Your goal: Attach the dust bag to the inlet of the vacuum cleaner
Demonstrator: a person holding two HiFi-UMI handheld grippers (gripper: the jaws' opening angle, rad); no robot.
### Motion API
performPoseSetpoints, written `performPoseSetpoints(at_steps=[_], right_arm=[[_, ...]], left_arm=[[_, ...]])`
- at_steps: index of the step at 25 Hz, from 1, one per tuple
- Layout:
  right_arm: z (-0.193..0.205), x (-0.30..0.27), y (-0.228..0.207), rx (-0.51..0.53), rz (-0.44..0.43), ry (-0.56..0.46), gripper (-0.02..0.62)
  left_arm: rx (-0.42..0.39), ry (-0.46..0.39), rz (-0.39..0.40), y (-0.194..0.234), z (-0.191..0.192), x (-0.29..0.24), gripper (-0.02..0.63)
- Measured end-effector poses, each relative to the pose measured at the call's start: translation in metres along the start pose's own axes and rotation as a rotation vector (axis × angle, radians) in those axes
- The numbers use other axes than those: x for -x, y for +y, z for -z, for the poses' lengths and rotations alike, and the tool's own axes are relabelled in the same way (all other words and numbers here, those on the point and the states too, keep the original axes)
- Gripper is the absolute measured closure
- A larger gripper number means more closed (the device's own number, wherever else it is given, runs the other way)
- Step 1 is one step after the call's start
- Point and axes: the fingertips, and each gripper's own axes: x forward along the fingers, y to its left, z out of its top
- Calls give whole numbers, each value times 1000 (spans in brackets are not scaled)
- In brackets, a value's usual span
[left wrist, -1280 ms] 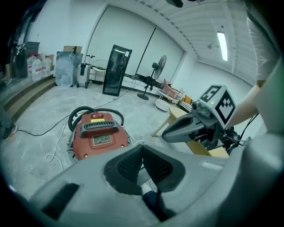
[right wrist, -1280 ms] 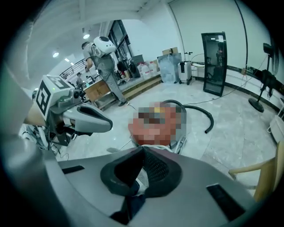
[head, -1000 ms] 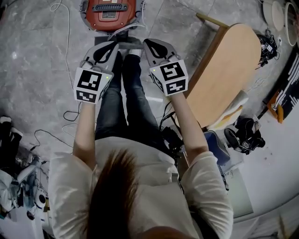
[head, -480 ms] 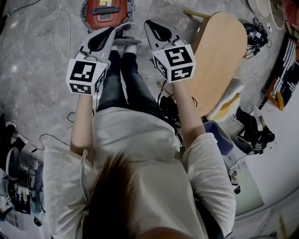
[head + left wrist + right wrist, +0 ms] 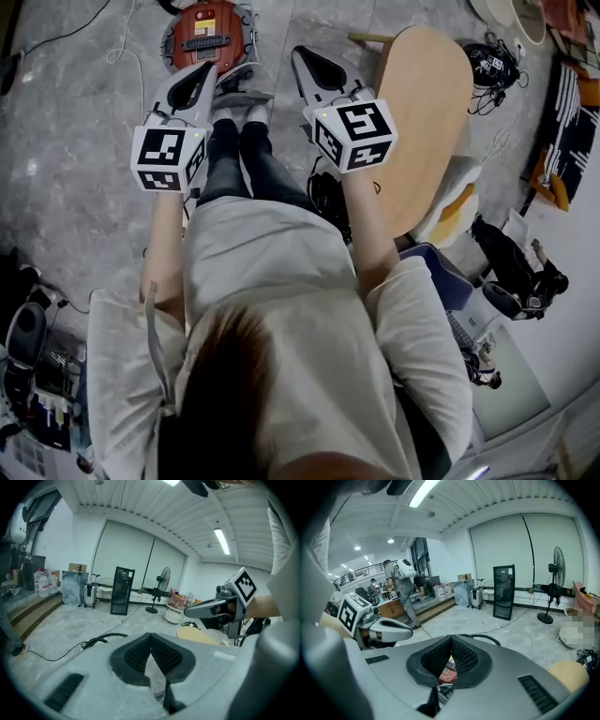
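Grey floor, hand-held grippers raised higher, shut, empty

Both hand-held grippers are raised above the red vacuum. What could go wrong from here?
1. The left hand-held gripper and right hand-held gripper are both shut and empty, and no dust bag shows in any view: the attachment may stall.
2. The vacuum cleaner sits right at the person's feet, with a dark hose or cable on the floor nearby: a trip hazard.
3. The wooden table stands close on the right and could be knocked when lowering.
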Motion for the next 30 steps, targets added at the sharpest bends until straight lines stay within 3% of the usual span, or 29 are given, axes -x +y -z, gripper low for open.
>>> performPoseSetpoints(at_steps=[6,19,30], right_arm=[[-24,34,7,-35,17,-58,594],[-59,101,35,-69,-47,-211,594],[-50,138,41,-84,-46,-290,594]], left_arm=[[1,-31,-24,-10,-25,23,588],[-105,-143,-32,-53,-92,71,588],[-156,-241,-10,-90,-99,91,588]])
